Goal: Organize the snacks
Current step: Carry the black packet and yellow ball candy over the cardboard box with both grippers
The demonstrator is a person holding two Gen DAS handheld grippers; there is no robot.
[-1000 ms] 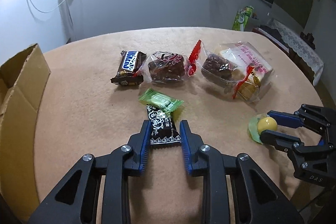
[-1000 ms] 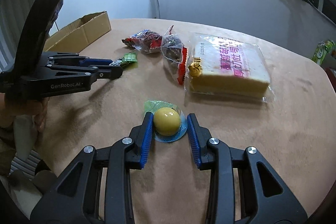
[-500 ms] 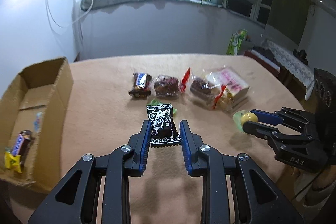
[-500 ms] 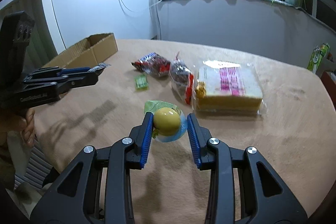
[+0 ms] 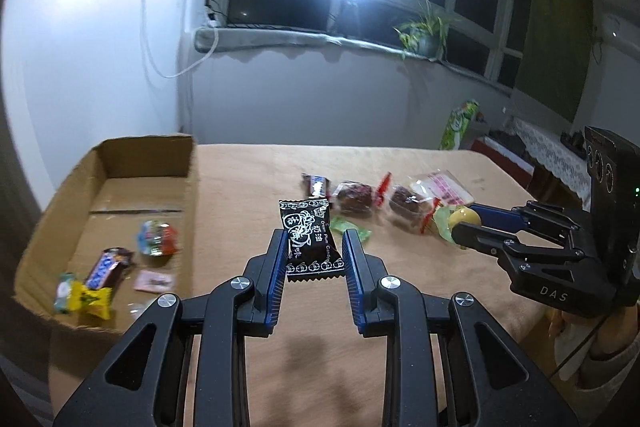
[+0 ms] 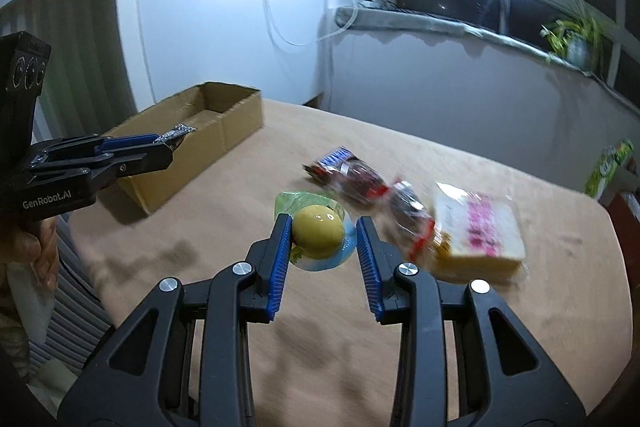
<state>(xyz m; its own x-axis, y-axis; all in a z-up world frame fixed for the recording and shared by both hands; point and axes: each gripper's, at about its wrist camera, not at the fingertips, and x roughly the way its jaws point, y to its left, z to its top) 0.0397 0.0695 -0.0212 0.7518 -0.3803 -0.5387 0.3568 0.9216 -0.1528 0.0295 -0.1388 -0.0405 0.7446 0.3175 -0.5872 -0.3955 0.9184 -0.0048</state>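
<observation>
Crinkly black candy wrapper [image 5: 310, 241] pinched, L gripper [image 5: 313, 251].

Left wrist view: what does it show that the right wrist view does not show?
Only the left wrist view shows the snacks inside the cardboard box and the small green candy on the table. Only the right wrist view shows the hand under the left gripper. Both show the black candy packet, the yellow jelly cup in the right gripper, and the cake pack.

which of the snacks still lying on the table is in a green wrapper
The small green candy, lying just past the left gripper's black plum candy. The other loose packs are brown, red or clear.
</observation>
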